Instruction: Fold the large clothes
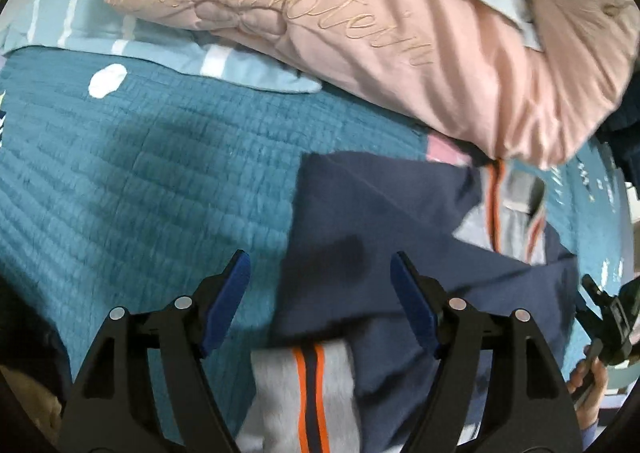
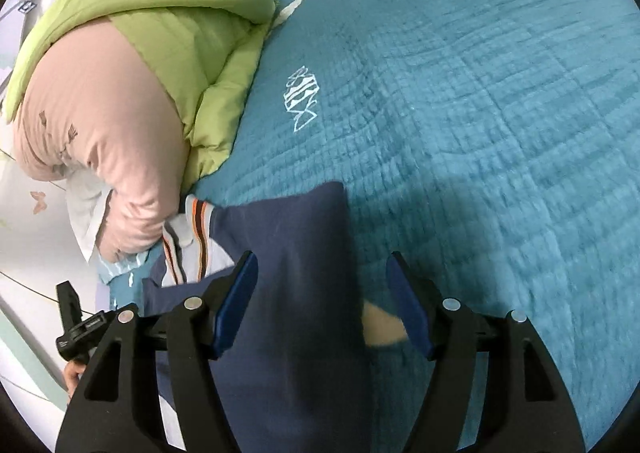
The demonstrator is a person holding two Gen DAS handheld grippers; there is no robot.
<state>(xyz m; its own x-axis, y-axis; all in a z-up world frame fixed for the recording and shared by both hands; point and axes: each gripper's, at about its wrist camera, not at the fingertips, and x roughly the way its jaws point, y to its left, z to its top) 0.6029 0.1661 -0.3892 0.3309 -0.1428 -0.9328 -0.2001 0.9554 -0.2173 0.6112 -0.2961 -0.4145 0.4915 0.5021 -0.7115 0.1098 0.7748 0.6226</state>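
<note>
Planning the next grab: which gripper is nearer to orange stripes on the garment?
Left. The left gripper hangs open with a striped band between its fingers. The right gripper, also open, is over plain navy cloth; the stripes it sees lie aside, by the pink quilt.

We see a bed spread with a teal quilted cover (image 2: 480, 113), stitched with white fish outlines and small dark diamond patches. A pink duvet (image 1: 360, 33) with embroidered script is heaped at its edge on striped pale-blue bedding (image 1: 72, 13), with a lime-green quilt (image 2: 180, 21) folded over it. Beside the bed lies a pale sheet (image 2: 36, 221) with a butterfly print.
</note>
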